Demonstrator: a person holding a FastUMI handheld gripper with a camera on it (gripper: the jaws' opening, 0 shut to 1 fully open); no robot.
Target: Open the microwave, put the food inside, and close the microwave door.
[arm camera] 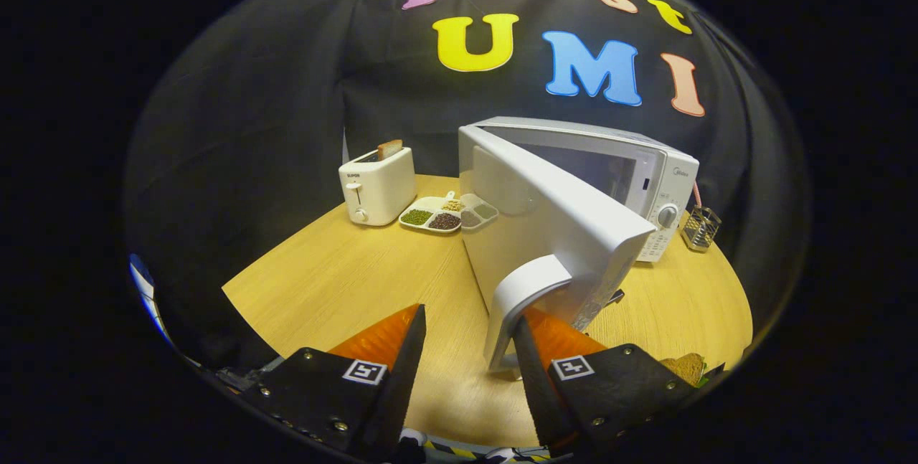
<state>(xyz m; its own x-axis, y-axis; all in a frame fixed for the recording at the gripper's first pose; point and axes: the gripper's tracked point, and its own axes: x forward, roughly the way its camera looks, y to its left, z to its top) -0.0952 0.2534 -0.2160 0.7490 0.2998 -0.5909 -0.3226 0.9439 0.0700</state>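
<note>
- Microwave (645,170) sits on my round wooden table (344,285), far side, with its back close to the black cloth wall.
- Its door (559,227) is swung wide open and sticks out toward me.
- On the end of the door is a pale handle (520,299), and it hangs down just ahead of my fingers.
- My gripper (470,338) is spread open, and it grips nothing.
- The handle is in the gap between my fingers, close to the right finger (552,342). I cannot tell if that finger touches it.
- My left finger (387,338) is well apart from the handle, with bare table in front of it.
- The food, a sandwich (690,367), lies on the table just past my right finger, near the table's edge. I can see just a bit of brown bread.
- The microwave has a round knob (667,216) on its front panel.
- A small wire basket (701,227) stands on the table beside the microwave, on the knob side.
- On the other side of the microwave lies a white tray (448,214) with small parts, and each part holds beans or grains.
- Next to the tray stands a white toaster (378,186) with a slice of toast (390,148) poking out of the top.
</note>
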